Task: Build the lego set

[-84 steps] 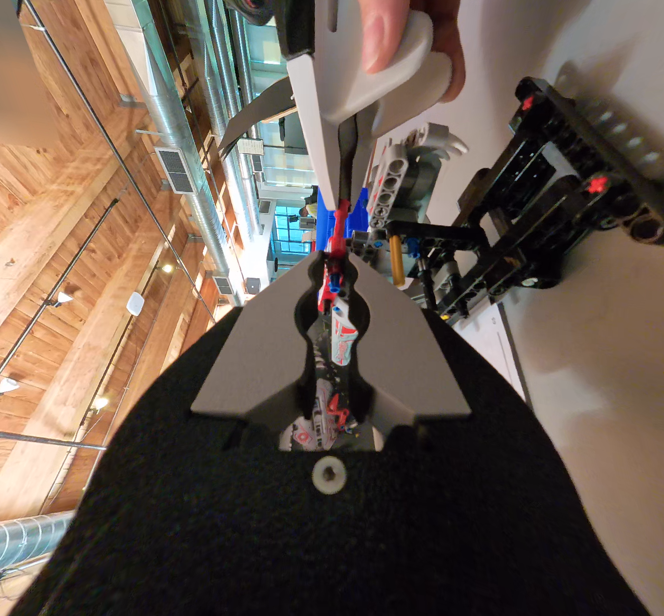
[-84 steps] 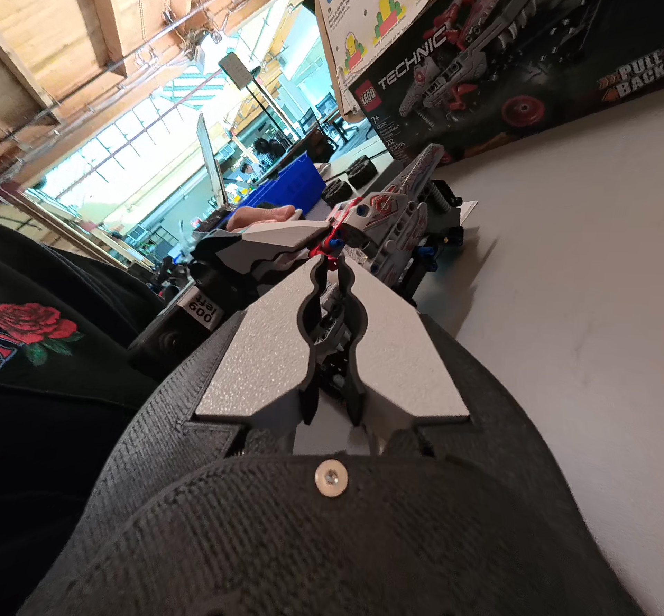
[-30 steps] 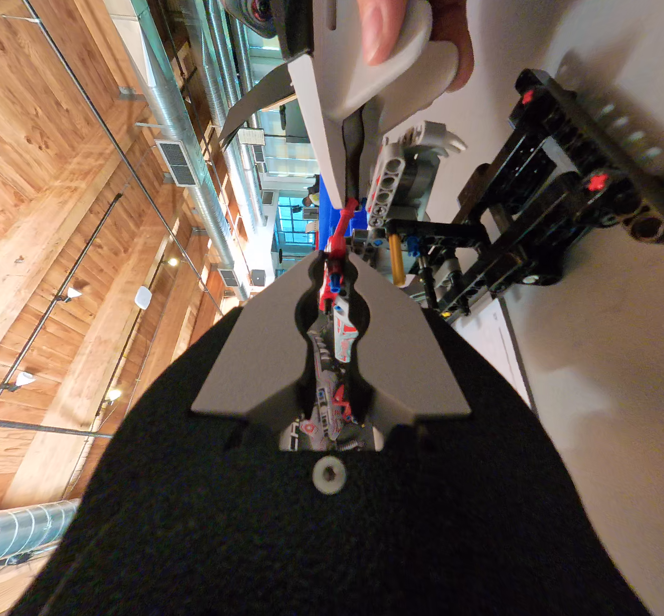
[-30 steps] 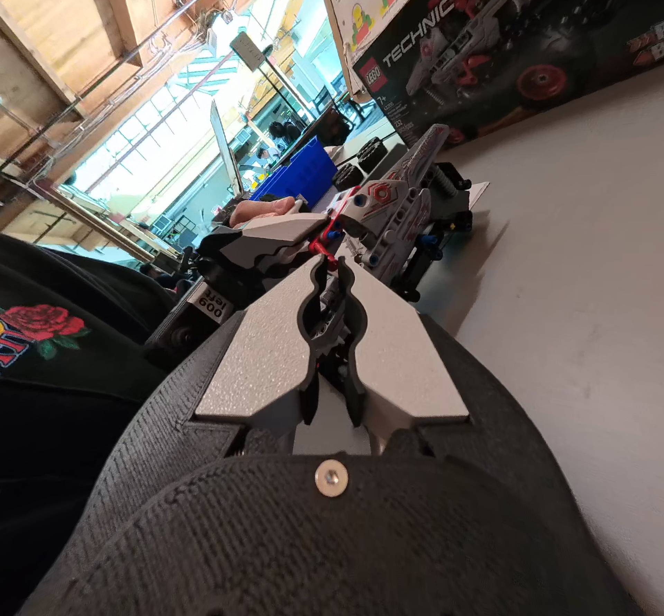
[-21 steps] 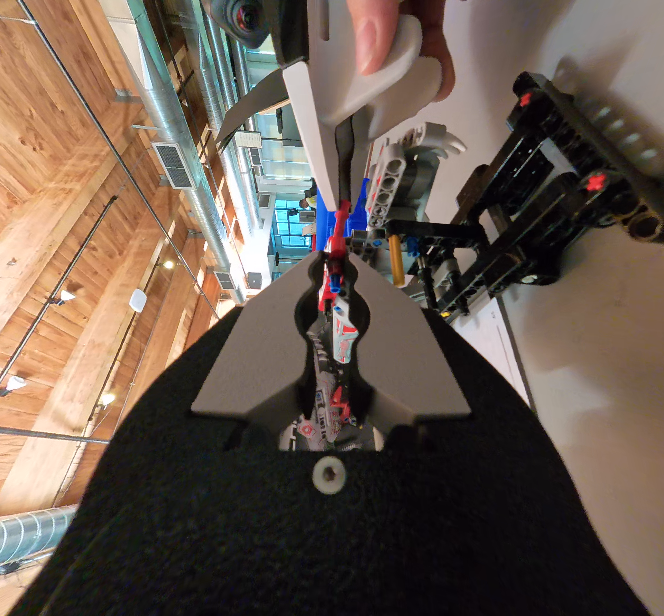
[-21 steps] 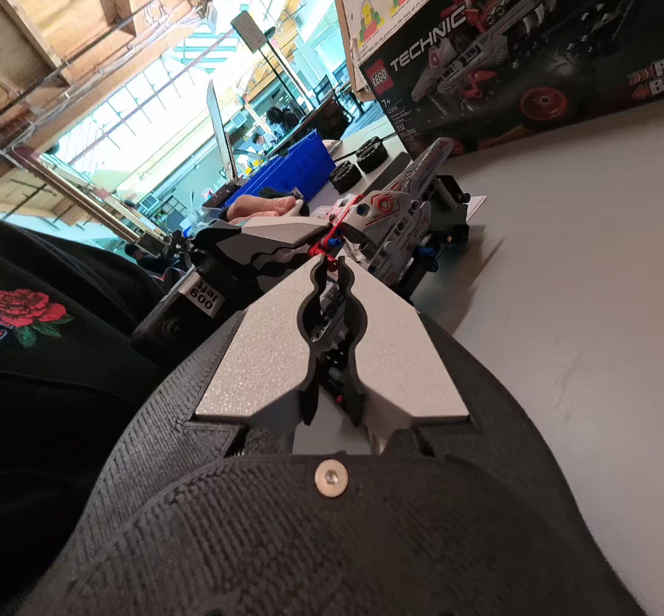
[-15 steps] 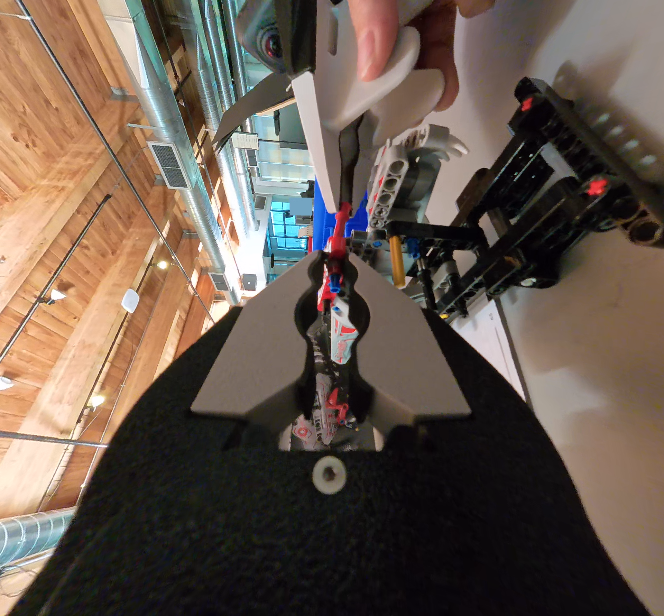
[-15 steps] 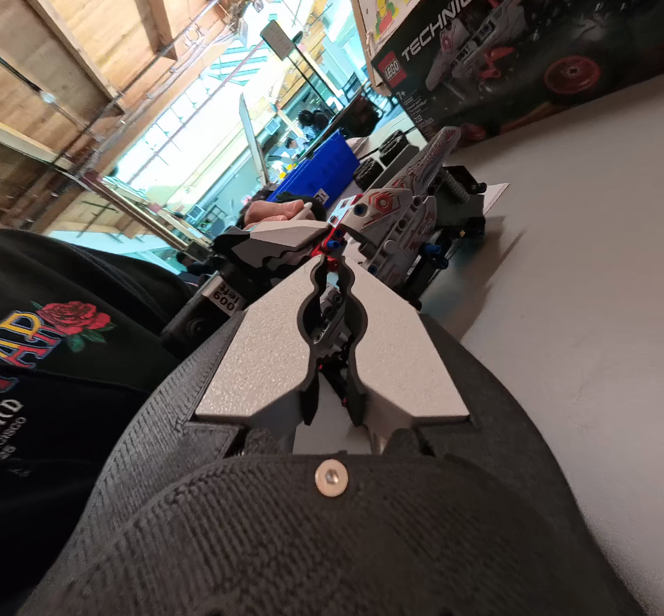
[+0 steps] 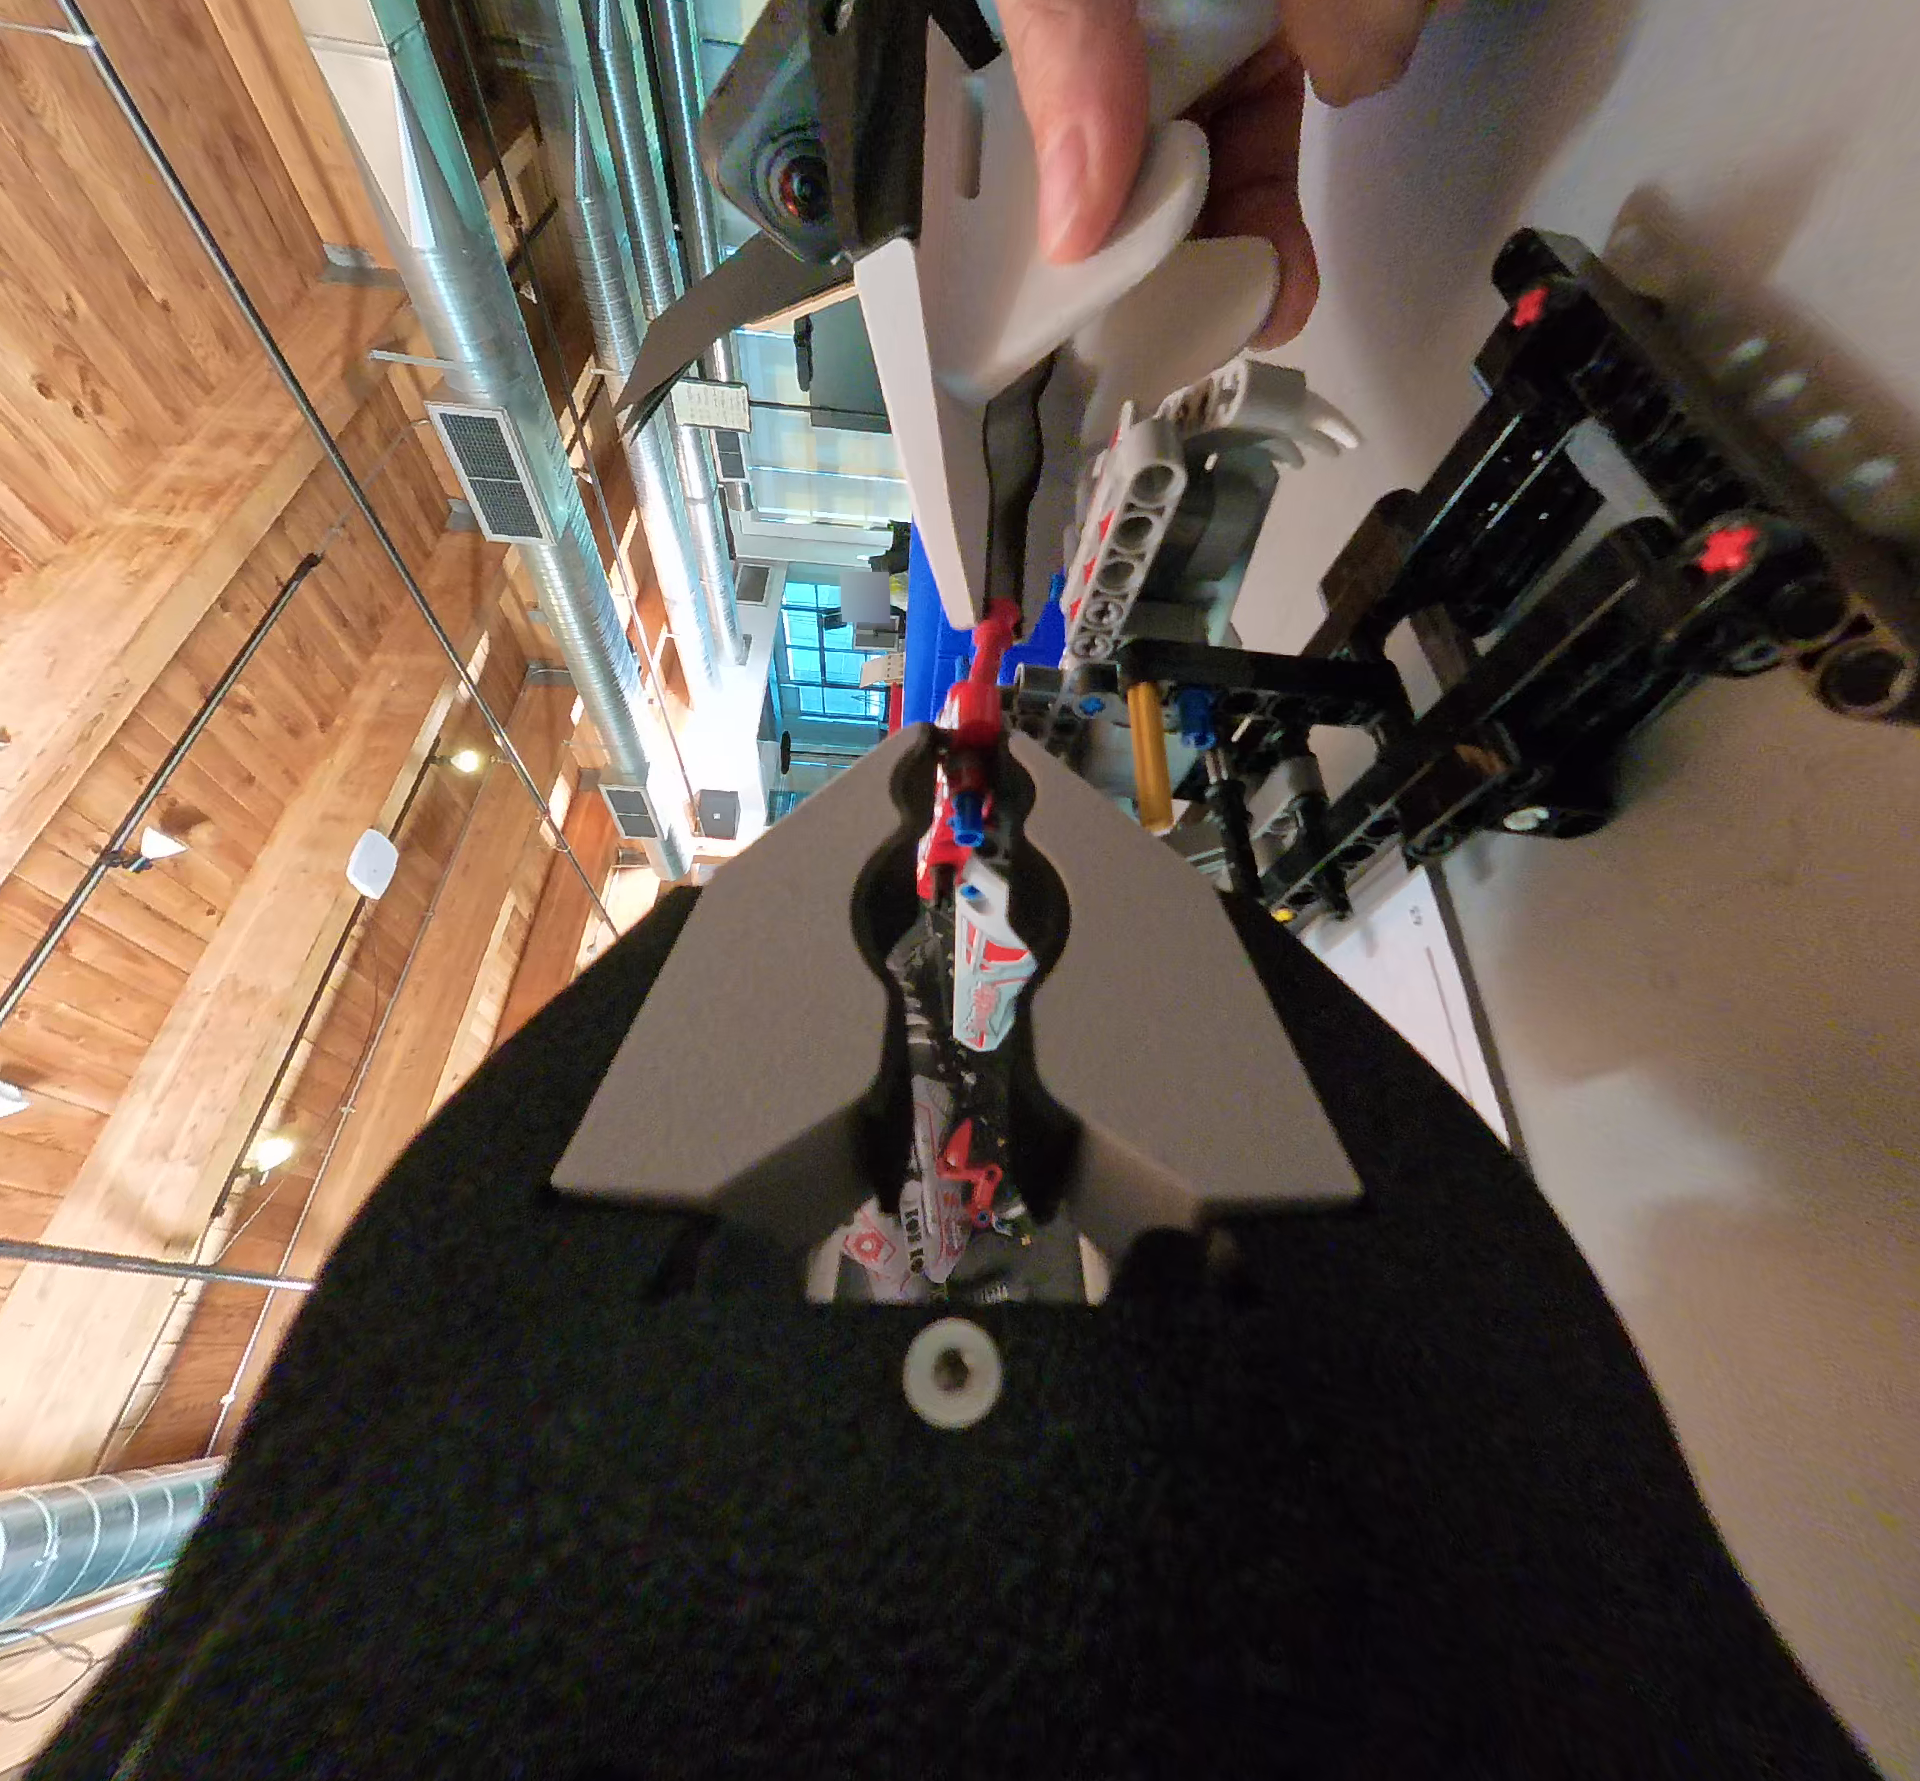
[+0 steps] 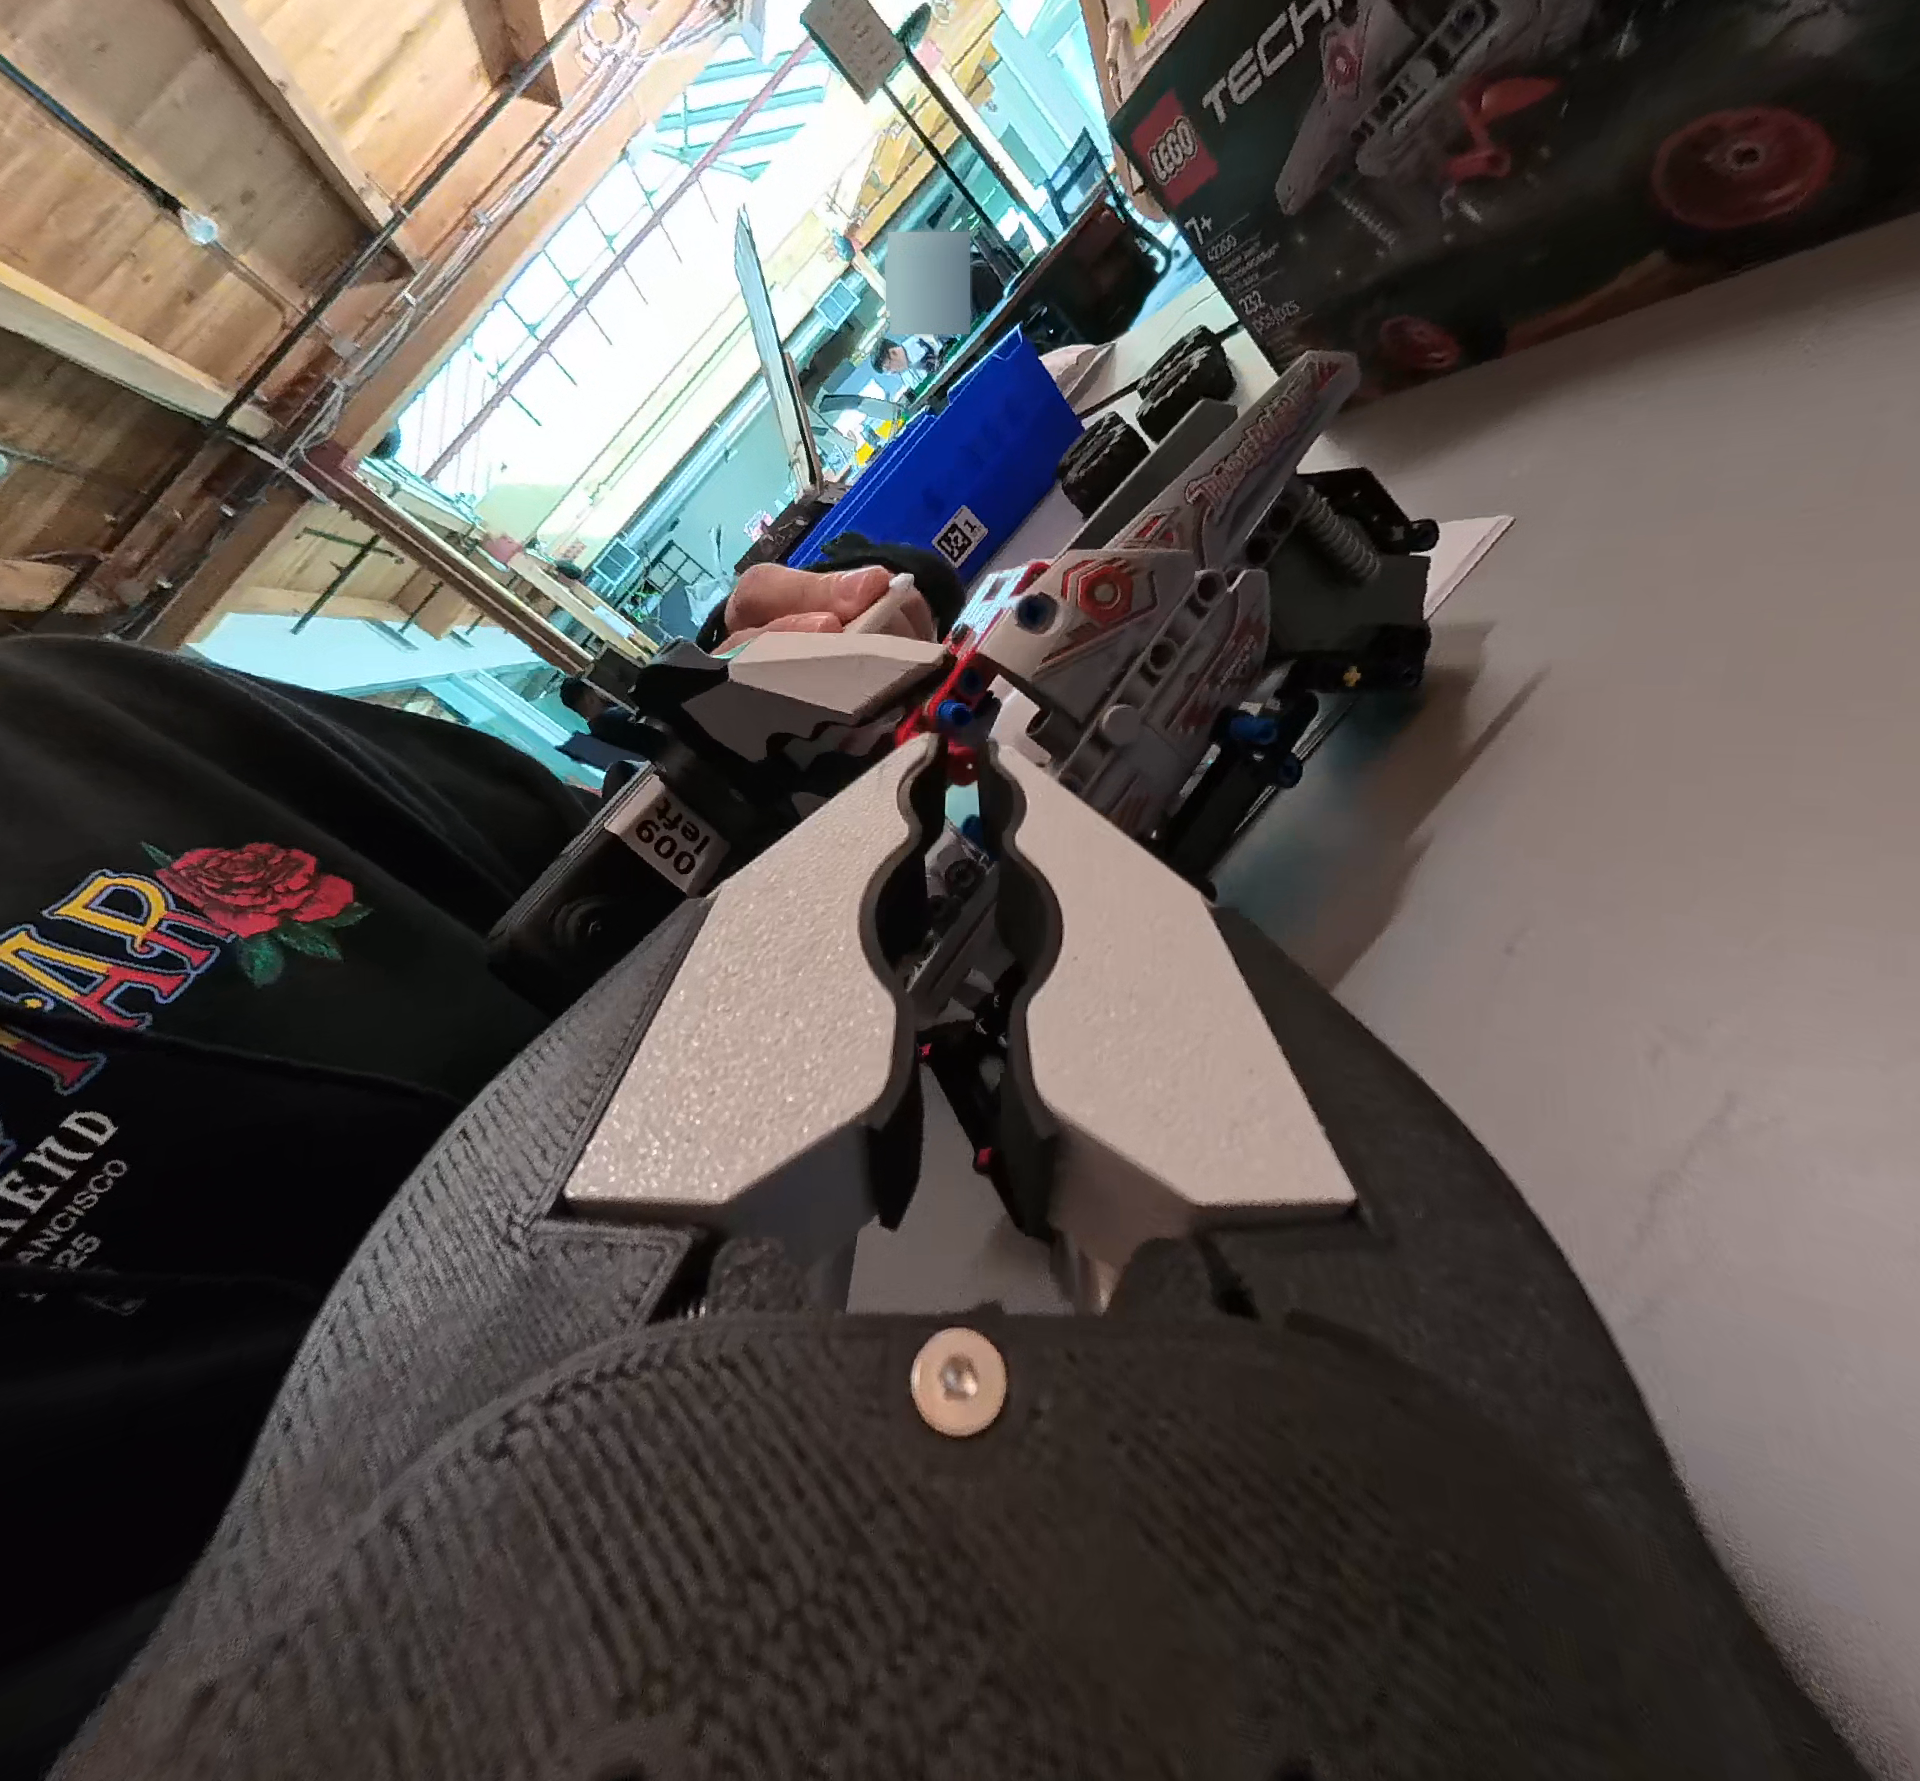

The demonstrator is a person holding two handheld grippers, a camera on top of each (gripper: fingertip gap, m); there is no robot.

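Note:
The lego model is a vehicle with a black beam chassis [image 9: 1558, 609] and a grey shell with red markings [image 10: 1143, 651]. It stands on the pale table [image 10: 1662, 796]. My left gripper [image 9: 966, 744] is shut on the shell's grey and red panel [image 9: 987, 983], which runs back between its fingers. My right gripper [image 10: 961, 755] is shut on a small red piece [image 10: 951, 692] at the model's near tip. In the left wrist view the right gripper [image 9: 987, 609] comes down from above onto that red piece [image 9: 977, 682]. The two grippers' tips almost touch.
The set's dark box [image 10: 1558, 121] stands at the back of the table. Loose black tyres [image 10: 1101, 458] and a blue bin [image 10: 935, 474] lie behind the model. A white sheet [image 10: 1465, 547] lies under it. A person's dark shirt [image 10: 208, 900] fills the left. Both grippers' tips are close together, under 4 cm apart.
Both grippers keep their hold. The right gripper and the hand on it have rolled and tilted a little, so the right wrist view has swung; the model has barely moved.

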